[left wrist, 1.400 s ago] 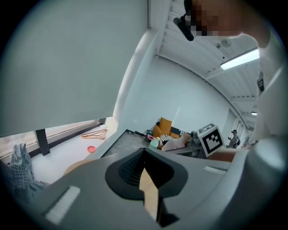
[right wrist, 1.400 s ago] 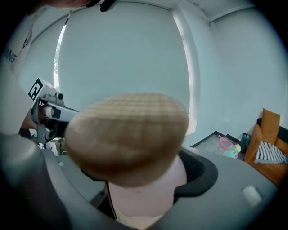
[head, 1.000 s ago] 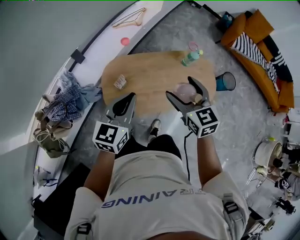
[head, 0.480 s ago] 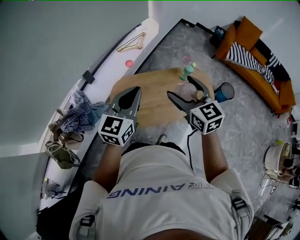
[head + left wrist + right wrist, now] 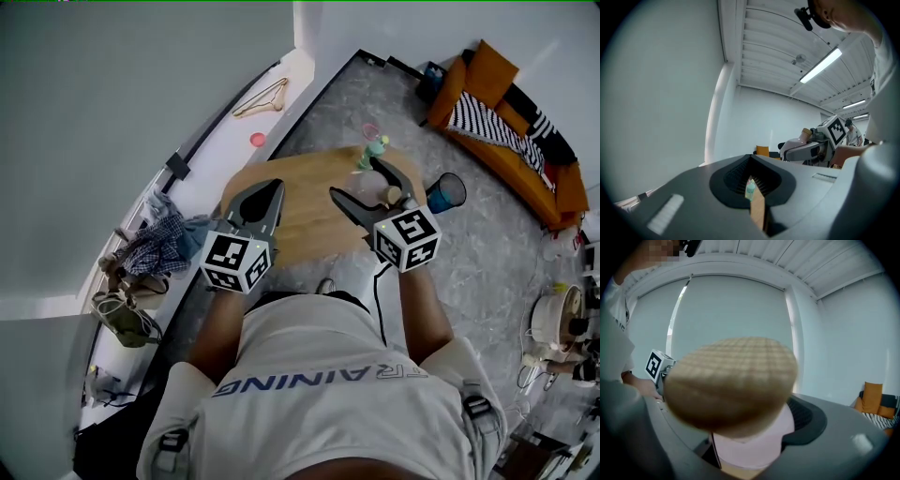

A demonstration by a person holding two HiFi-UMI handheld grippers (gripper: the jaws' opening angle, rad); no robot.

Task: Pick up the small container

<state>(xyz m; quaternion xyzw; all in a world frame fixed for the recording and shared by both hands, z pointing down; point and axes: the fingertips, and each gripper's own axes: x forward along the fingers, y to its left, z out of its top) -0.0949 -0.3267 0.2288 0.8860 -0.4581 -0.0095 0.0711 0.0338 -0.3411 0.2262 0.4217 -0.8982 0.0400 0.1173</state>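
The left gripper (image 5: 267,192), at nine o'clock, was clenched on nothing. At three o'clock, the right gripper (image 5: 354,177) squeezed the small container (image 5: 736,380), up off the table (image 5: 300,202). The pick-up looked done, so next it just needed a tight, steady hold.

From the head view, the jaws of my right gripper (image 5: 362,184) hid most of the small container (image 5: 389,195). In the right gripper view its tan lid (image 5: 731,380) loomed blurred, covering my jaw tips. The bottle (image 5: 750,189) was too small to read.
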